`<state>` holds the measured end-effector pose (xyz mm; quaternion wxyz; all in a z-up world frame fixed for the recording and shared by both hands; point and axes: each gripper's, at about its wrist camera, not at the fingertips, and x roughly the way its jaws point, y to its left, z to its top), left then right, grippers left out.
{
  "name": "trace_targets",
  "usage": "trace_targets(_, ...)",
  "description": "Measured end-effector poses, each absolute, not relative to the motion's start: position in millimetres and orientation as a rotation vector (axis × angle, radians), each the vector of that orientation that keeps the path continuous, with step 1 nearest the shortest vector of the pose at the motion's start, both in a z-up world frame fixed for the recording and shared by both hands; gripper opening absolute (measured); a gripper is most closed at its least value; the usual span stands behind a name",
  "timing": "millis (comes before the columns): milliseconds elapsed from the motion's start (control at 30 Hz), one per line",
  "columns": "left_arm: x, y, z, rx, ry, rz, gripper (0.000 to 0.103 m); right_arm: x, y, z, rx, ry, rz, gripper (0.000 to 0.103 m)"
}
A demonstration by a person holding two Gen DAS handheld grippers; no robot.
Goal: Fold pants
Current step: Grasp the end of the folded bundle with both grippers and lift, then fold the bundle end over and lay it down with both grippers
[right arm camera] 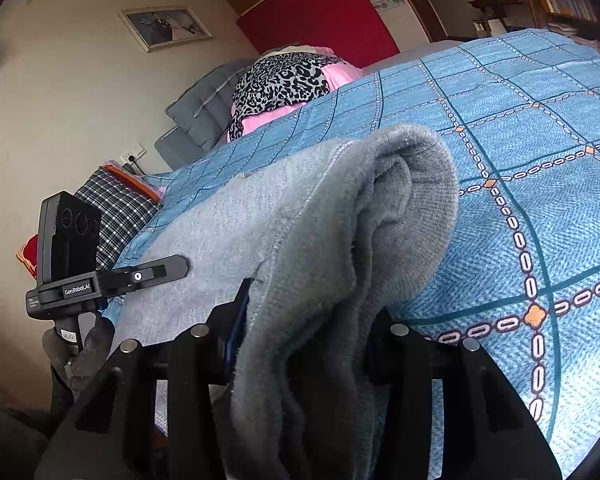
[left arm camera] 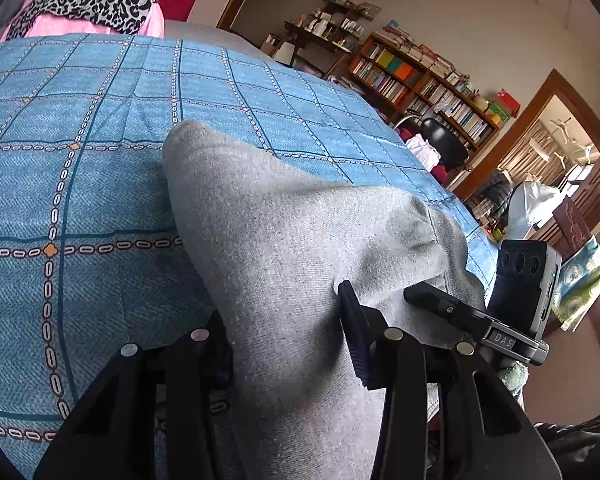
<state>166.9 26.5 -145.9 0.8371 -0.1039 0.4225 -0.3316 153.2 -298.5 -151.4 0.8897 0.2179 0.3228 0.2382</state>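
Left gripper (left arm camera: 288, 340): matte black plastic fingers, silver round pins on top, ribbed dark-blue pad. Right gripper (right arm camera: 300, 340): same build. Each carries a black camera module; labels read "DAS" and "GenRobot.AI".

The pants (left arm camera: 284, 248) lie on the bedspread (left arm camera: 80, 128) at its near edge, bunched up between both grippers' fingers. A pillow (right arm camera: 284, 80) sits at the bed's far end. Bookshelves (left arm camera: 420, 80) stand beyond the bed's right side.
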Motion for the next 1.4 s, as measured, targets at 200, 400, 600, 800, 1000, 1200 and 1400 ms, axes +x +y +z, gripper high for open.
trace_targets(200,182.6,-14.3,-134.3,-0.173,0.881,-0.756,0.042,150.7,-334.4,-138.9,0.464,0.613,0.428,0.046)
trace_targets(400,207.9,-92.2,-125.6,-0.109,0.884,-0.843,0.041,146.8,-392.6,-126.7,0.46,0.552,0.312,0.046)
trace_targets(600,235.1,-166.0,-121.4,-0.071,0.878,-0.931,0.041,151.2,-455.3,-118.6,0.472,0.506,0.2,0.046)
trace_targets(800,256.6,-232.6,-121.1,-0.045,0.874,-1.0,0.041,161.1,-512.3,-112.6,0.476,0.474,0.101,0.046)
trace_targets(1000,279.3,-279.0,-131.3,-0.036,0.888,-1.029,0.041,184.9,-558.5,-120.9,0.475,0.499,0.046,0.046)
trace_targets(1200,296.3,-307.2,-154.4,0.01,0.919,-1.011,0.041,204.2,-585.7,-146.3,0.512,0.568,0.017,0.046)
trace_targets(1400,301.2,-306.1,-175.6,0.036,0.93,-1.002,0.053,205.7,-589.4,-165.4,0.531,0.591,0.006,0.049)
